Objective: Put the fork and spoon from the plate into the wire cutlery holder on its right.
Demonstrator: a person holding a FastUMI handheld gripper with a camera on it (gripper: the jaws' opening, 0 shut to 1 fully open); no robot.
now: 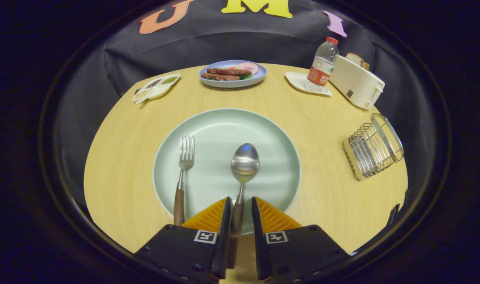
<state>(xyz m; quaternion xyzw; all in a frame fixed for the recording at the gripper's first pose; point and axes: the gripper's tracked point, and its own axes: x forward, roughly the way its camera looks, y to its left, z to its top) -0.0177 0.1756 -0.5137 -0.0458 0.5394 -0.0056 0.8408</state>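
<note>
A pale green plate lies on the wooden table just ahead of my fingers. On it are a fork at the left and a spoon in the middle, both with brown wooden handles pointing toward me. My gripper stands open low over the plate's near rim, with the spoon's handle between its fingers. The handle lies close against the left finger, and a narrow gap shows at the right finger. The wire cutlery holder stands to the right of the plate, near the table's right edge, and looks empty.
Beyond the plate sits a blue plate of food. A small divided dish is at the far left. At the far right stand a water bottle on a white tray and a white toaster.
</note>
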